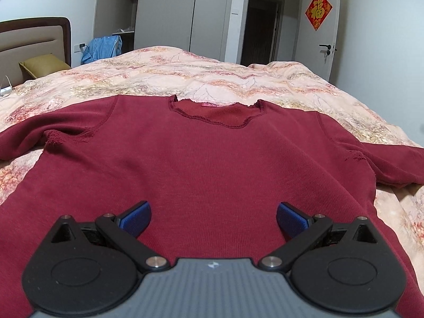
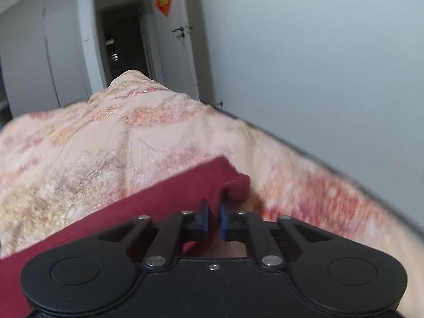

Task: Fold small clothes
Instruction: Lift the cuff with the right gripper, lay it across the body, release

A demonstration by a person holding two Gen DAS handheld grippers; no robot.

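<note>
1. Right gripper [image 2: 214,218]: jaws clenched on the cuff [image 2: 234,185] at the end of the right sleeve [image 2: 169,198] of the dark red sweater [image 1: 206,164]. The blue pads sit nearly together, with a bunched fold of knit standing up between them. Gripping at the cuff gives control of the whole sleeve, which suits carrying it inward over the body as the first fold.
2. Left gripper [image 1: 213,214]: released, jaws spread wide, holding nothing. It hangs low over the near hem area of the sweater, probably placed to pin or take the body fabric while the sleeve travels.
3. Sweater position: laid flat, front up, on the floral quilt [image 1: 212,79]. The neckline [image 1: 217,114] points to the far side and both sleeves run out left and right.
4. Flat spread keeps the seams visible as fold lines.
</note>
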